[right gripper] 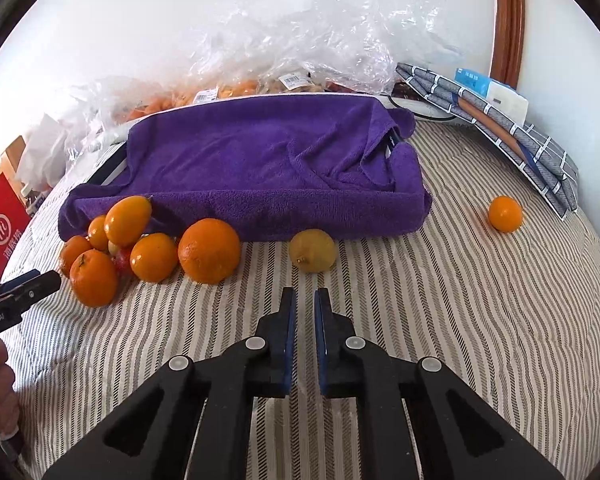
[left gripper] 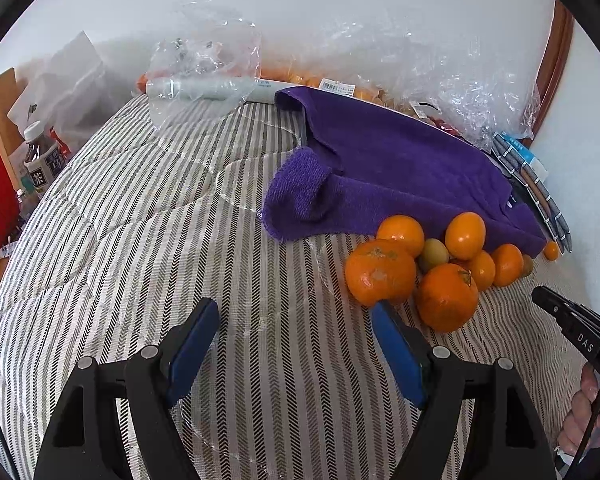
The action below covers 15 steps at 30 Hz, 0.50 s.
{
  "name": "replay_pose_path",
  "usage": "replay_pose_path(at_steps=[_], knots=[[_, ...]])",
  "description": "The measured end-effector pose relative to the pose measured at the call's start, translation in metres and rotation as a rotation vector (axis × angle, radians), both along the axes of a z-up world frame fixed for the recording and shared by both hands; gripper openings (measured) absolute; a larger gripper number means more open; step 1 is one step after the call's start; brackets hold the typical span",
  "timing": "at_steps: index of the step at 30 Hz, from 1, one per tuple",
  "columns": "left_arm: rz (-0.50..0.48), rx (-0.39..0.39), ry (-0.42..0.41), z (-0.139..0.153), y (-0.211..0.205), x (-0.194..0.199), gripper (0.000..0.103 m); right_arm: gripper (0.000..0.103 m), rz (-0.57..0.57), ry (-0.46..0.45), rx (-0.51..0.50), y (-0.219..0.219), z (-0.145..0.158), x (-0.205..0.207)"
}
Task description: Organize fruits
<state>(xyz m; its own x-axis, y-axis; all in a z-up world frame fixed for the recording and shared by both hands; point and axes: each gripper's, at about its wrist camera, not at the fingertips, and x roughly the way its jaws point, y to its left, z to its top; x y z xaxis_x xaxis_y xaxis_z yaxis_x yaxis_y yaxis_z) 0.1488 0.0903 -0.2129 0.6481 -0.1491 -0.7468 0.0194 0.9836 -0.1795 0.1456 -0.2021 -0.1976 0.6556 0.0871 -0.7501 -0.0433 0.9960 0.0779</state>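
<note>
Right gripper (right gripper: pixel 305 300) hangs pressed together, empty, just short of the yellow lemon (right gripper: pixel 313 250) beside the purple towel (right gripper: pixel 260 160). Left gripper (left gripper: pixel 296 316) spread beside the orange pile (left gripper: pixel 420 264). Between picks, I judge; next, reopen around 1 fruit.

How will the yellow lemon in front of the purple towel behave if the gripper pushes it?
The lemon looks rounded, so it would probably roll on the striped cover. Nothing touches it, so little would stop it. Its skin seems firm, so likely not fragile.
</note>
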Motion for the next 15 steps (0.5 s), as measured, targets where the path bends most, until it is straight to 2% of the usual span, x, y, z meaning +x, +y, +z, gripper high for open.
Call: replay_pose_path(at_steps=[3, 5, 15], knots=[[0.0, -0.004, -0.002, 0.0, 0.0, -0.001, 0.076, 0.009, 0.013, -0.001, 0.004, 0.002, 0.001, -0.005], [-0.007, -0.005, -0.003, 0.001, -0.001, -0.001, 0.07, 0.009, 0.028, 0.0, -0.007, 0.005, 0.0, -0.007], [-0.025, -0.011, 0.004, 0.002, -0.019, 0.007, 0.07, 0.009, 0.057, 0.008, -0.013, 0.016, -0.004, -0.013]])
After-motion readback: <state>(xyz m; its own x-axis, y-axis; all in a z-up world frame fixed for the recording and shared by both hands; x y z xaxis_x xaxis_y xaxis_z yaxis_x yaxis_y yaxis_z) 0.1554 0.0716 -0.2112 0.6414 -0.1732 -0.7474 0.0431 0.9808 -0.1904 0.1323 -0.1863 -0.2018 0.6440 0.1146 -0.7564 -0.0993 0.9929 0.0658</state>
